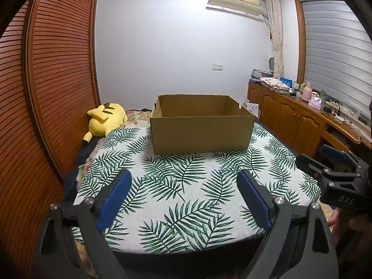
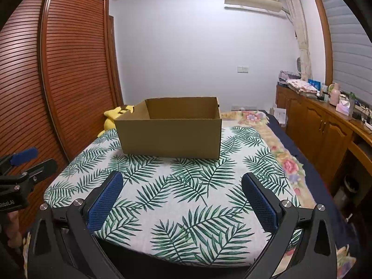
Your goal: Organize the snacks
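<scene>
Wide bed point(image 1: 186, 209) under a palm-leaf cover, carrying one cardboard box point(image 1: 202, 134) toward the far end, open-topped, upright. Inside walls bare as far as visible; floor of box hidden. No snacks anywhere in view. Likely the very start: nothing packed yet, next move calls for finding snacks outside these views. Left gripper point(image 1: 183, 200) spread wide, empty, hovering at near edge. Right gripper point(image 2: 182, 200) likewise released, empty.

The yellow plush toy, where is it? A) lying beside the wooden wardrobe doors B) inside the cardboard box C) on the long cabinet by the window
A: the yellow plush toy lies next to the wardrobe doors, outside the cardboard box.
</scene>
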Tool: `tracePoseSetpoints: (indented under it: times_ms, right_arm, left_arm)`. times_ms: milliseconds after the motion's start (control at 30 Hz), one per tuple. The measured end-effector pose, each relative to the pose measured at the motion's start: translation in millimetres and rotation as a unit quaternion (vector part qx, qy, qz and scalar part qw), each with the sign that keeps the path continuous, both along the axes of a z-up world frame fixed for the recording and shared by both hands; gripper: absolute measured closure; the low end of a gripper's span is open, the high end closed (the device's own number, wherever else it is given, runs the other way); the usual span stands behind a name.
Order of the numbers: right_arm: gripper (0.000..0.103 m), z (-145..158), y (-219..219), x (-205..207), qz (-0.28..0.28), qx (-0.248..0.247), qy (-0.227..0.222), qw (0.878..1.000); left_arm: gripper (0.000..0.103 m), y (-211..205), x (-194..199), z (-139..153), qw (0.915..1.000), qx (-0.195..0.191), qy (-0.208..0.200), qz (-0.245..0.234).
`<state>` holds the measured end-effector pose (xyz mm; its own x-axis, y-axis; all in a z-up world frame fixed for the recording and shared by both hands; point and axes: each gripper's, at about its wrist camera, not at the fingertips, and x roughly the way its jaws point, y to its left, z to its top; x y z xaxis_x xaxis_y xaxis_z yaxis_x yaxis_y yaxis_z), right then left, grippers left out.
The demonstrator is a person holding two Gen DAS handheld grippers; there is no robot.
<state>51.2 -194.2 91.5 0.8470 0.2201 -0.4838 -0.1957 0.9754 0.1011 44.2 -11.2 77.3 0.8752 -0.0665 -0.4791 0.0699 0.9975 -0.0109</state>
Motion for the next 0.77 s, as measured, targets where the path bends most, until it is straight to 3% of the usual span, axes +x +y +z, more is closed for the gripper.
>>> tracePoseSetpoints:
  times_ms: [767]
  right_arm:
    - [0.000,-0.5,2.6,0.1,0.002,0.000,0.001,1.000]
  left_arm:
    - [0.010,1.0,-0.3,1.1,1.0000,0.000,-0.001,0.000]
